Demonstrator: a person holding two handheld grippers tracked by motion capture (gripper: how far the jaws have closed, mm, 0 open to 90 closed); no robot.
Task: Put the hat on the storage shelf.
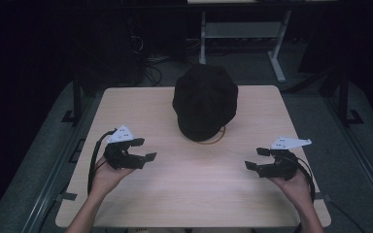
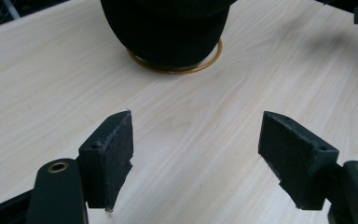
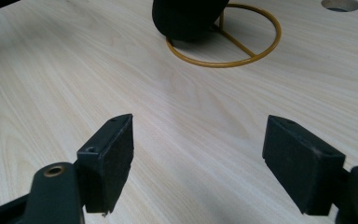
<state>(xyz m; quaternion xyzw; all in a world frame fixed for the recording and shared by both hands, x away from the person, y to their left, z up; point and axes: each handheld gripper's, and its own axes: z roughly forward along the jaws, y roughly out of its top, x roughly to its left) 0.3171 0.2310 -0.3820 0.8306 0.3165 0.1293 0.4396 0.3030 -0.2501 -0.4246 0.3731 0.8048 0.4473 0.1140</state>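
A black cap sits on a yellow wire stand at the middle back of the light wood table. The left gripper view has the cap over the stand's ring base straight ahead. In the right gripper view the cap hangs above the ring base. My left gripper is held at the front left, open and empty, jaws wide apart. My right gripper is at the front right, open and empty. Both stand well short of the cap.
A round cable hole lies in the tabletop beyond the stand. Behind the table stand a white desk frame and cables on the dark floor. Bare wood lies between the two grippers.
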